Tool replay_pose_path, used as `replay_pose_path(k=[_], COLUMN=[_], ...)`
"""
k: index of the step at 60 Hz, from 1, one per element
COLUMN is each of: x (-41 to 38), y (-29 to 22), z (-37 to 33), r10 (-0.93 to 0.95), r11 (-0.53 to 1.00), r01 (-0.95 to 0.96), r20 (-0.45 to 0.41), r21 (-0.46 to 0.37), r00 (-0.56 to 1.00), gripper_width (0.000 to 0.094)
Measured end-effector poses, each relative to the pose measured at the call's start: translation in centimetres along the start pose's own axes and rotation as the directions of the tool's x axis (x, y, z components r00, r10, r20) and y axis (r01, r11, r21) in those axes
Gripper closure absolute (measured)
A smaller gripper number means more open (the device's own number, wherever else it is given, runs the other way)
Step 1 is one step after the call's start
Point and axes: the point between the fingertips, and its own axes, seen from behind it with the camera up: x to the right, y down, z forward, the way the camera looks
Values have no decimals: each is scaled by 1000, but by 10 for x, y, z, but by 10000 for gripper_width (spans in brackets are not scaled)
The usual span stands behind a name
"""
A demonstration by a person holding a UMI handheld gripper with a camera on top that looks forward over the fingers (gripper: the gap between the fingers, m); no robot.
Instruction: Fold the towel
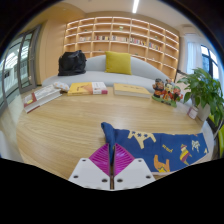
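The tongs (pixel 111 172) are pressed together, pinching a corner of the blue towel (pixel 160 150) between the pink pads (pixel 112 160). The towel spreads to the right of the tongs on the wooden table (pixel 70 125). Beyond them, books (pixel 88 88) lie at the far edge, and a plant (pixel 205 92) stands far right.

Home living room, sofa (pixel 110 70), bookshelves (pixel 120 38), wooden table (pixel 70 125), houseplant (pixel 203 92)
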Motion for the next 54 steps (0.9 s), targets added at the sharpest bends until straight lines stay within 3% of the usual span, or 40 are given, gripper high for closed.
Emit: replay_pose_path(k=[12, 18, 28, 36, 44, 54], x=[-6, -29, -60, -39, 32, 139], y=[1, -10, -82, -141, -154, -109], z=[-1, -18, -82, -120, -110, -70], r10=[-24, 74, 198, 256, 256, 264], r11=[999, 996, 976, 947, 942, 956], r01=[23, -70, -217, -312, -314, -283], r20=[-17, 93, 322, 411, 347, 181], r21=[-25, -46, 24, 74, 121, 83], r00=[1000, 993, 926, 875, 902, 947], gripper_width=[927, 928, 928, 926, 924, 911])
